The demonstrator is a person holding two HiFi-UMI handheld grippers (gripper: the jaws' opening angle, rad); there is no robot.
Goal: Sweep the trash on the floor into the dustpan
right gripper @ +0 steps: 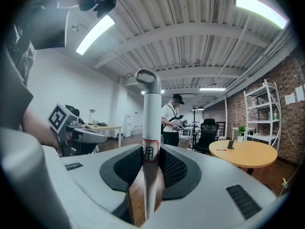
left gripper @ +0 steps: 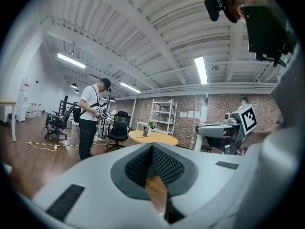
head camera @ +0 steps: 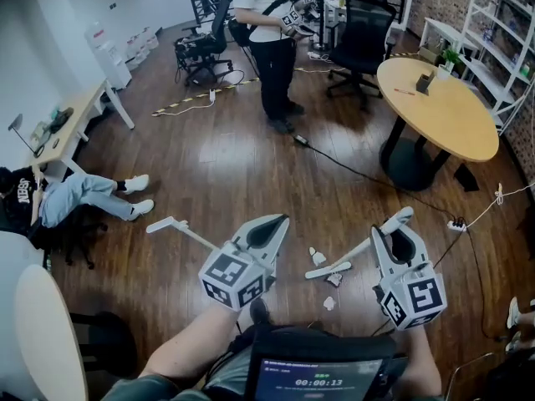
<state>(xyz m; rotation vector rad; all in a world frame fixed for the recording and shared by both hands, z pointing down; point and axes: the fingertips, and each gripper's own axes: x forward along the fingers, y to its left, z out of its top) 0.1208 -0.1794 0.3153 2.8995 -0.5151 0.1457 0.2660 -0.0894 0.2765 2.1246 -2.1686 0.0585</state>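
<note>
My right gripper (head camera: 399, 228) (right gripper: 151, 149) is shut on the white broom pole (right gripper: 147, 128), whose loop end points up. In the head view the pole slants down-left to the broom head (head camera: 328, 270) on the wood floor. A few small white scraps of trash (head camera: 318, 256) (head camera: 328, 303) lie round the broom head. My left gripper (head camera: 269, 224) (left gripper: 152, 149) hovers left of the scraps, jaws together with nothing seen between them. A long white handle (head camera: 188, 234), likely the dustpan's, runs out to the left from behind this gripper. The pan itself is hidden.
A person (head camera: 272, 48) stands at the far middle. Another sits on the floor at the left (head camera: 84, 195). A round wooden table (head camera: 435, 107) is at the right, with a cable (head camera: 359, 174) and power strip (head camera: 456, 224) on the floor nearby. Office chairs (head camera: 364, 32) stand behind.
</note>
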